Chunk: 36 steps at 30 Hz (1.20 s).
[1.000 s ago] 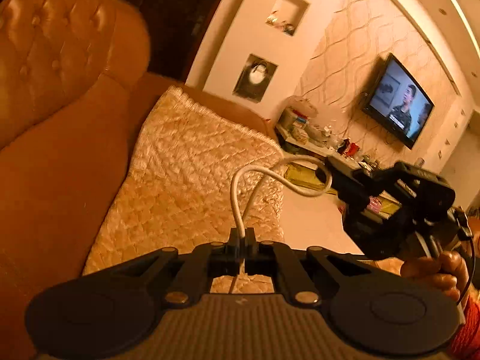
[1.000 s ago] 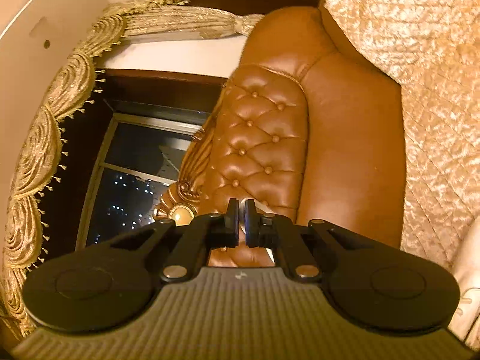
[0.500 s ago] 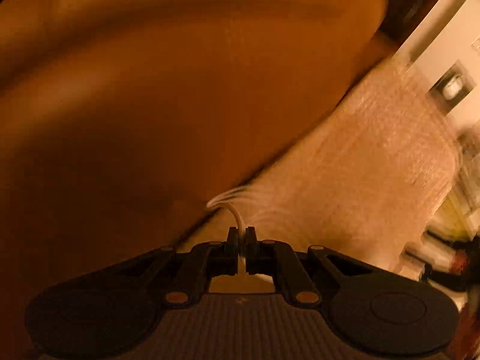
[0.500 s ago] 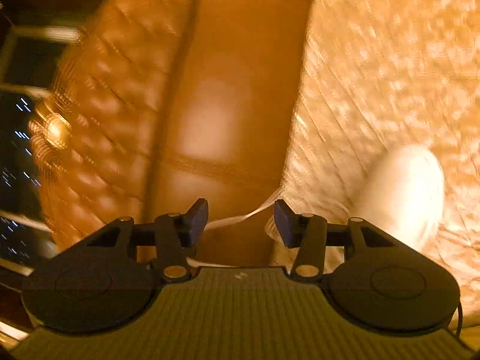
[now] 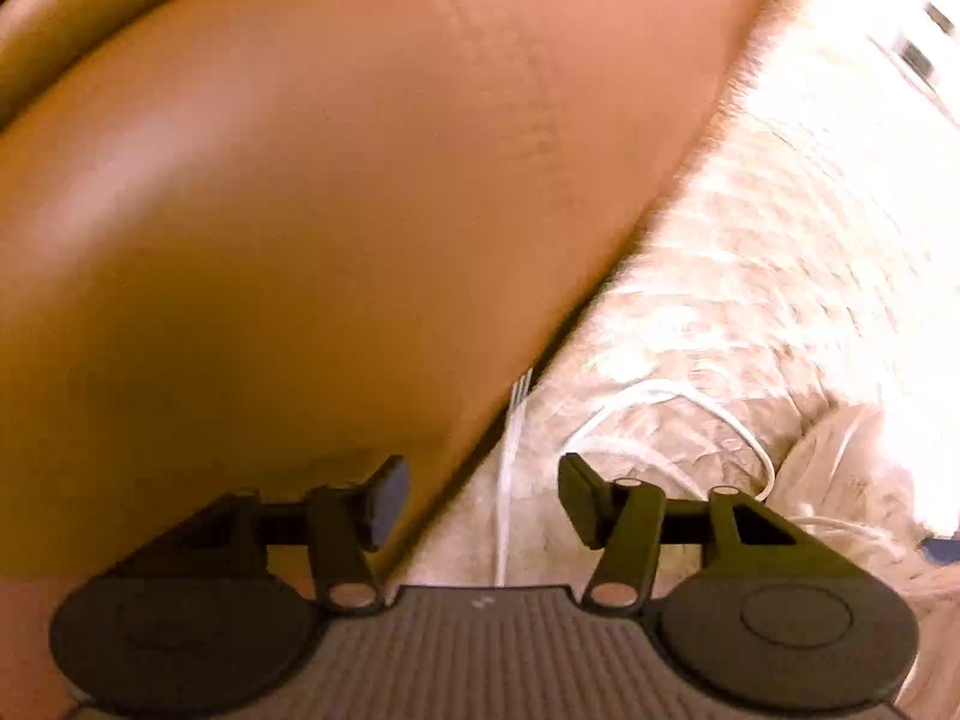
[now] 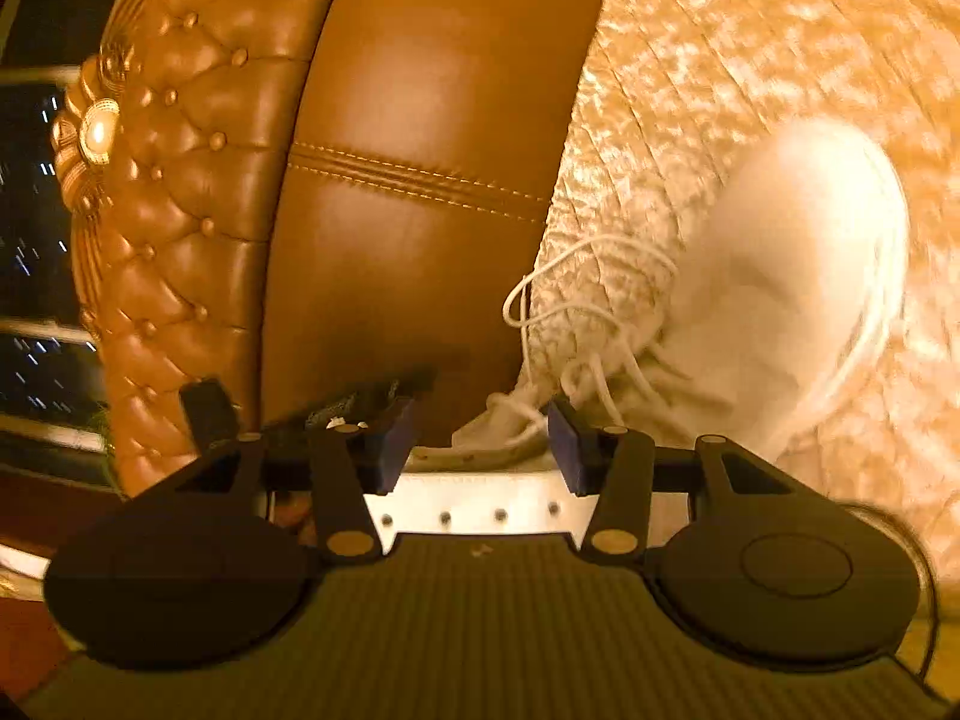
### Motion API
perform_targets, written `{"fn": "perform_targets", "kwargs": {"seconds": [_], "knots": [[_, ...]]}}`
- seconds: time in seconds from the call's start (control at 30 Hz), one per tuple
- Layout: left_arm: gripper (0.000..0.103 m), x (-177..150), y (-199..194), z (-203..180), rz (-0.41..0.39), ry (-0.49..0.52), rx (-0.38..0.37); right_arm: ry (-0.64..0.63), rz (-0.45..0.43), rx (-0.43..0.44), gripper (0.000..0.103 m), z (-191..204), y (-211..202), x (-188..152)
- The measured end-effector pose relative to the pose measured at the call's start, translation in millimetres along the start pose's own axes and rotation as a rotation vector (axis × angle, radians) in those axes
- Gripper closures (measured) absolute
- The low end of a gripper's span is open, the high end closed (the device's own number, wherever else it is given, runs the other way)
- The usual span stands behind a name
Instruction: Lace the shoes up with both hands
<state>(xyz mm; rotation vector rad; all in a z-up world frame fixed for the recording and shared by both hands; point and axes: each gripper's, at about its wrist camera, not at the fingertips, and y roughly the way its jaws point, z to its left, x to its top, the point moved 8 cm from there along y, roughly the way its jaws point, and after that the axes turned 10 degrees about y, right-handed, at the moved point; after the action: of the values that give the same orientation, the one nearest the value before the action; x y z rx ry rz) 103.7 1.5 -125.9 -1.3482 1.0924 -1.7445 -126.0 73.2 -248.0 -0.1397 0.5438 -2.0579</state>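
White shoe (image 6: 780, 276), white lace (image 6: 576, 300) (blurred), tan leather sofa (image 6: 420, 90), cream quilted cover (image 6: 750, 48).

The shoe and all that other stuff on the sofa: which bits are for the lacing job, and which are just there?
For the job:
shoe
lace
left gripper, open
right gripper, open

Just there:
sofa
quilted cover
window

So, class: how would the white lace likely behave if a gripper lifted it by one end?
The lace lies in loose loops, so it is probably floppy and would dangle. It looks thin, so likely light and apt to slip.
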Motion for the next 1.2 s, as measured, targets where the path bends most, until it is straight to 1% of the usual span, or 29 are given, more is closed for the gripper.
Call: {"fn": "perform_targets", "kwargs": {"seconds": [0.03, 0.1, 0.13, 0.2, 0.23, 0.27, 0.3, 0.33, 0.37, 0.4, 0.43, 0.47, 0.5, 0.53, 0.63, 0.7, 0.73, 0.77, 0.8, 0.83, 0.87, 0.97, 1.0, 1.07, 1.1, 1.13, 1.2], "knots": [[0.037, 7.4, 12.6, -11.4, -0.003, 0.093, 0.014, 0.016, -0.012, 0.020, 0.047, -3.2, -2.8, -0.5], [0.037, 15.6, 43.0, -33.2, 0.022, 0.265, 0.042, 0.040, -0.042, 0.051, 0.047, -7.8, -7.8, -0.9], [0.036, 20.0, 52.3, -39.2, 0.032, 0.293, 0.034, 0.042, -0.067, 0.061, 0.047, -8.1, -10.8, -0.8], [0.038, 28.9, 63.9, -45.3, 0.046, 0.279, -0.009, 0.030, -0.121, 0.078, 0.047, -7.0, -17.6, -1.2], [0.047, 33.3, 69.6, -48.4, 0.053, 0.272, -0.031, 0.019, -0.144, 0.083, 0.047, -5.8, -20.6, -2.2], [0.080, 37.8, 75.3, -51.5, 0.060, 0.265, -0.053, 0.014, -0.162, 0.086, 0.047, -5.5, -23.9, -3.1], [0.095, 42.3, 80.9, -54.5, 0.067, 0.258, -0.074, 0.015, -0.185, 0.088, 0.047, -7.0, -27.2, -3.0], [0.098, 46.8, 86.5, -57.6, 0.074, 0.251, -0.096, 0.018, -0.208, 0.091, 0.047, -8.9, -30.7, -2.7], [0.098, 51.3, 92.1, -60.7, 0.081, 0.244, -0.117, 0.035, -0.228, 0.098, 0.047, -13.5, -34.5, -1.9], [0.098, 61.3, 89.8, -63.2, 0.058, 0.223, -0.148, 0.061, -0.246, 0.109, 0.047, -20.4, -38.4, -1.0], [0.098, 74.5, 82.6, -65.2, 0.016, 0.193, -0.184, 0.087, -0.262, 0.120, 0.047, -27.4, -42.2, -0.2], [0.098, 93.2, 66.4, -69.4, -0.048, 0.168, -0.226, 0.112, -0.278, 0.128, 0.047, -35.1, -45.1, -0.4], [0.098, 115.1, 44.3, -74.6, -0.126, 0.145, -0.271, 0.137, -0.291, 0.130, 0.047, -43.1, -47.7, 0.2], [0.098, 134.0, 23.3, -77.3, -0.200, 0.128, -0.300, 0.162, -0.305, 0.131, 0.047, -51.0, -50.2, 0.6], [0.098, 184.5, -39.6, -79.7, -0.419, 0.085, -0.356, 0.226, -0.343, 0.124, 0.047, -71.6, -57.9, 2.8], [0.098, 207.7, -75.6, -76.9, -0.517, 0.086, -0.360, 0.261, -0.367, 0.125, 0.047, -80.4, -61.6, 5.9], [0.098, 212.8, -84.2, -76.0, -0.530, 0.094, -0.355, 0.275, -0.376, 0.130, 0.047, -83.7, -62.2, 7.6], [0.098, 214.8, -87.7, -75.7, -0.525, 0.106, -0.349, 0.288, -0.384, 0.135, 0.047, -86.9, -62.9, 9.3], [0.098, 211.7, -81.3, -77.1, -0.491, 0.120, -0.347, 0.295, -0.391, 0.138, 0.047, -88.9, -63.3, 10.9], [0.097, 205.5, -69.1, -79.6, -0.439, 0.135, -0.348, 0.303, -0.398, 0.141, 0.047, -90.8, -63.8, 12.5], [0.097, 194.5, -56.9, -82.4, -0.377, 0.150, -0.346, 0.310, -0.405, 0.144, 0.047, -92.7, -64.1, 14.1], [0.096, 147.9, 0.6, -90.4, -0.144, 0.193, -0.348, 0.329, -0.409, 0.151, 0.047, -97.4, -63.6, 16.8], [0.096, 136.0, 17.3, -90.6, -0.090, 0.191, -0.340, 0.332, -0.408, 0.154, 0.047, -98.0, -63.2, 17.5], [0.096, 118.1, 47.2, -89.1, -0.007, 0.171, -0.319, 0.331, -0.406, 0.147, 0.047, -99.9, -63.2, 16.6], [0.096, 115.3, 57.2, -89.5, 0.012, 0.171, -0.307, 0.330, -0.409, 0.142, 0.047, -100.3, -63.6, 15.7], [0.095, 120.9, 61.5, -90.1, 0.006, 0.192, -0.286, 0.332, -0.412, 0.141, 0.047, -101.3, -64.6, 15.4], [0.075, 148.4, 67.3, -100.7, -0.067, 0.291, -0.226, 0.340, -0.420, 0.141, 0.047, -103.8, -66.9, 15.3]]}}
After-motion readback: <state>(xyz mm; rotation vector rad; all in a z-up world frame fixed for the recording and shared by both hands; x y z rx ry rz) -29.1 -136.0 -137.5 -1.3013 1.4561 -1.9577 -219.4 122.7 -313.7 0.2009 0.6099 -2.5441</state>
